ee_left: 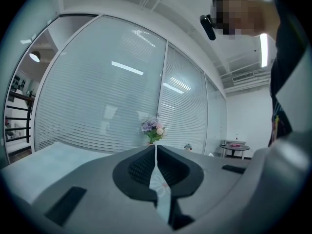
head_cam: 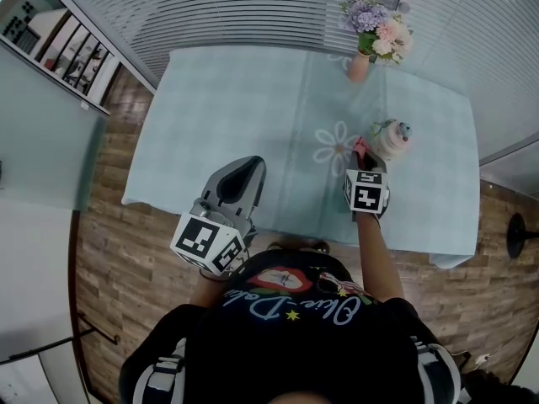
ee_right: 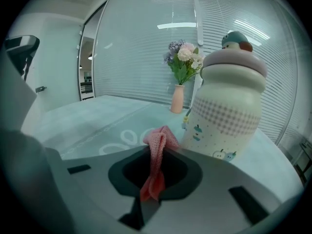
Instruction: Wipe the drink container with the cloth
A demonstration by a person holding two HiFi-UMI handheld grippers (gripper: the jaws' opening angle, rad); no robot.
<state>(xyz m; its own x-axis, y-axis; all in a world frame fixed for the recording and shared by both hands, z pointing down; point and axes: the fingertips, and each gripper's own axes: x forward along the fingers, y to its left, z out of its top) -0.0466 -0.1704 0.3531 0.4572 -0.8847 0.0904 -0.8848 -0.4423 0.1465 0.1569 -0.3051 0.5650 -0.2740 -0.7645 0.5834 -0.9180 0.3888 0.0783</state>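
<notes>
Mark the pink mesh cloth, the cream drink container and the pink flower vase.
pink mesh cloth (ee_right: 157,152), right gripper view, bunched top
cream drink container (ee_right: 226,118), right gripper view, checked body
pink flower vase (head_cam: 360,66), head view, body

you're working in bright, even, cool white light from ceiling strips (ee_left: 263,50), with glare streaks on the glass wall (ee_left: 127,68), only faint shadows on the table (head_cam: 236,99), both gripper views bowed and darkened at their round edges, and the left gripper (ee_left: 155,150) up close looking soft.

At lower left lies wood floor (head_cam: 109,259); a pale-clothed table (head_cam: 236,99) fills the centre, slatted blinds (head_cam: 253,7) (closed) the top.
</notes>
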